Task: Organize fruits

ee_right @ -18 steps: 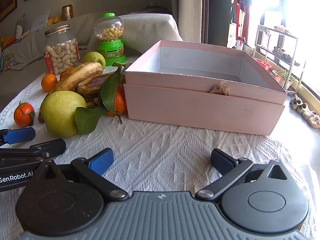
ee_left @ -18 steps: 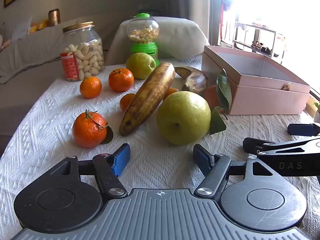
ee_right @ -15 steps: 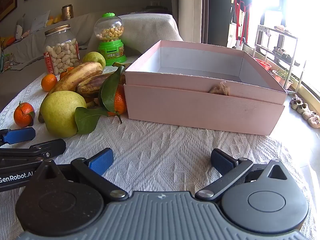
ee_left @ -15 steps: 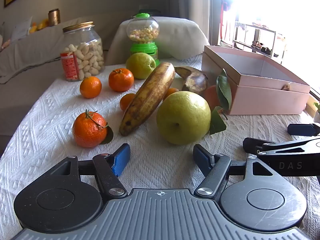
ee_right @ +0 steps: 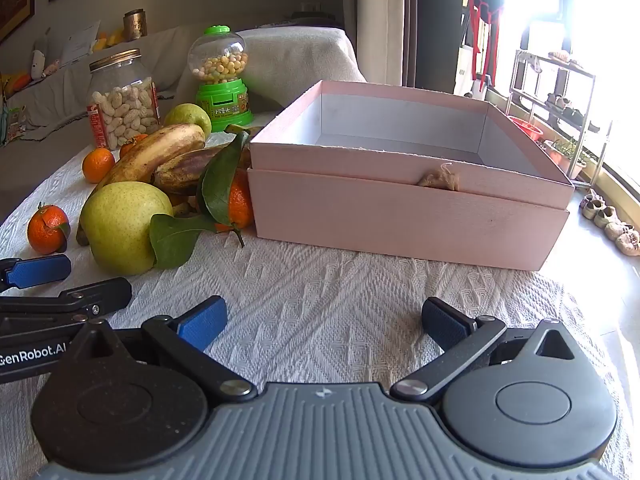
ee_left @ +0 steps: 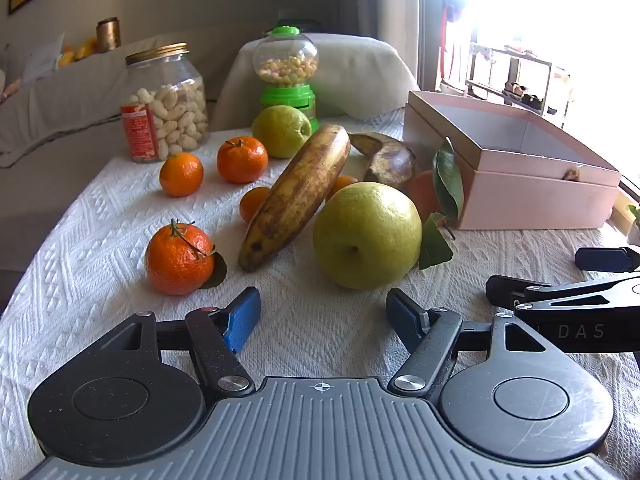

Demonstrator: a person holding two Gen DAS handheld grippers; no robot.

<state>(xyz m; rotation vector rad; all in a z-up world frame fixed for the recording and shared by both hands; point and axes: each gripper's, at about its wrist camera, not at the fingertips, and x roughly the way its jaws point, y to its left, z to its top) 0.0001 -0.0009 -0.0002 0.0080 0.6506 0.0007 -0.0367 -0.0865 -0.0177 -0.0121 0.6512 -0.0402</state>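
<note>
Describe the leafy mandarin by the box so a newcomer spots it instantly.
Start at the pink box on the white tablecloth. Touching its left wall is the leafy mandarin, behind the big yellow-green pear. It alone carries large green leaves, one upright across its front.

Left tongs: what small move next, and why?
Probably ease the left tongs forward around the big green pear: they are open and empty, the pear sits nearest just ahead, and the pink box holds no fruit yet.

left tongs [ee_left: 322, 316] spread wide, right tongs [ee_right: 322, 322] likewise, side by side
</note>
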